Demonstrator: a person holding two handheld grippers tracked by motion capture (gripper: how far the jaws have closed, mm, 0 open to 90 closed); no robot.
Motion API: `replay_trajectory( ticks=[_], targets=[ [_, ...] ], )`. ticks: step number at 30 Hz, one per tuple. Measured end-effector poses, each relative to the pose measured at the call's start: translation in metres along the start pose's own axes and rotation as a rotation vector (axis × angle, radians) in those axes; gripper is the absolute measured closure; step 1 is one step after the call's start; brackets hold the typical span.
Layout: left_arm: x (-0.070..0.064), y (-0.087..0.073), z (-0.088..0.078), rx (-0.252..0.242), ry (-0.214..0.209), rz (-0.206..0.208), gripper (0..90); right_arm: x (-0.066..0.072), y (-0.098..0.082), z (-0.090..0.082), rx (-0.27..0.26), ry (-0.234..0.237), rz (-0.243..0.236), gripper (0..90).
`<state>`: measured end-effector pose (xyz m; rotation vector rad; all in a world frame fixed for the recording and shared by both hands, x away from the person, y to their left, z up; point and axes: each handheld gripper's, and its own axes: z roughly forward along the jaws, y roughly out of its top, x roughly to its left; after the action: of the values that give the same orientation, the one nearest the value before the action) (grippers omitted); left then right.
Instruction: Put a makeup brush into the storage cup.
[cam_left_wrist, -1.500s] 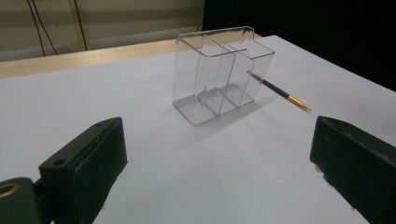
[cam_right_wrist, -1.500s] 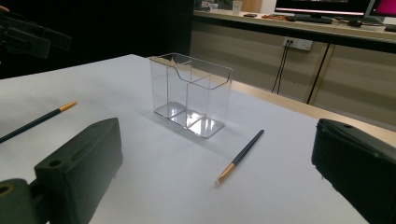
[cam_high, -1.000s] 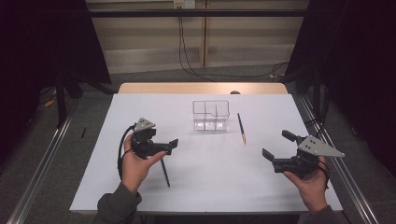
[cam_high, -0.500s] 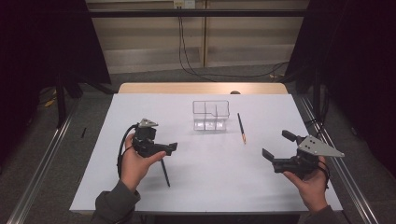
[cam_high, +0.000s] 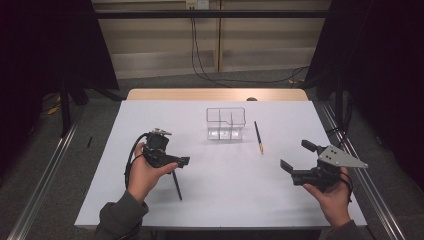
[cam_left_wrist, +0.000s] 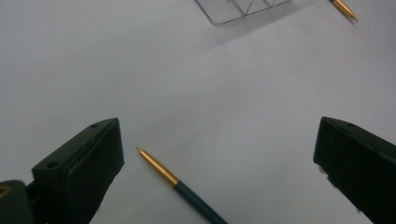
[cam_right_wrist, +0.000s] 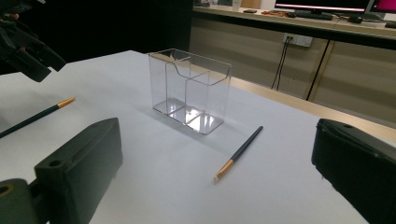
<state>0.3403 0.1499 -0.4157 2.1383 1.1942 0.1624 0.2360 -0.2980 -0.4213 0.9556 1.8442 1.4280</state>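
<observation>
The left tool (cam_high: 172, 162) hung low over the counter (cam_high: 150, 115), gripped from below by a hand (cam_high: 142, 172) whose sleeve came in from the near edge. It tilted forward and down, its jaws spread wide, and a dark pen (cam_high: 176, 185) with a gold tip lay flat on the white surface right under them; in the left gripper view that pen (cam_left_wrist: 182, 184) sat between the jaws, closer to one of them, touched by neither.

The right tool (cam_high: 297, 160) was held well off to the other side near the counter's edge, level, the grey plate on top, jaws likewise wide and holding nothing, aimed toward the middle of the counter.

A clear holder (cam_high: 226, 122) with compartments stood upright toward the far side. A second pen (cam_high: 258, 137) lay just beside it, apart from it, flat on the surface.

The counter was covered in white, with a strip of bare wood at its far edge. Beyond it ran a grey floor, a pale wall with cables hanging down, and dark curtains at both sides.
</observation>
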Motion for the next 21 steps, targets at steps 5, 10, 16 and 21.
replay_trajectory(
  ticks=[5,10,16,21],
  targets=[
    [0.0007,0.0019,0.0008,0.056,0.014,-0.010,1.0,-0.0001,0.0001,-0.0001,0.000,-0.001,0.000,1.4],
    [0.0020,0.0027,0.0018,0.109,0.014,-0.013,0.8,0.0002,0.0001,0.0002,0.000,0.000,-0.002,1.4],
    [0.0055,0.0019,0.0034,0.154,0.017,-0.019,1.7,0.0003,-0.0002,0.0006,0.001,0.001,-0.004,1.4],
    [0.0067,0.0005,0.0044,0.173,0.028,-0.018,3.4,0.0002,-0.0002,0.0007,0.001,0.004,-0.006,1.4]
  ],
)
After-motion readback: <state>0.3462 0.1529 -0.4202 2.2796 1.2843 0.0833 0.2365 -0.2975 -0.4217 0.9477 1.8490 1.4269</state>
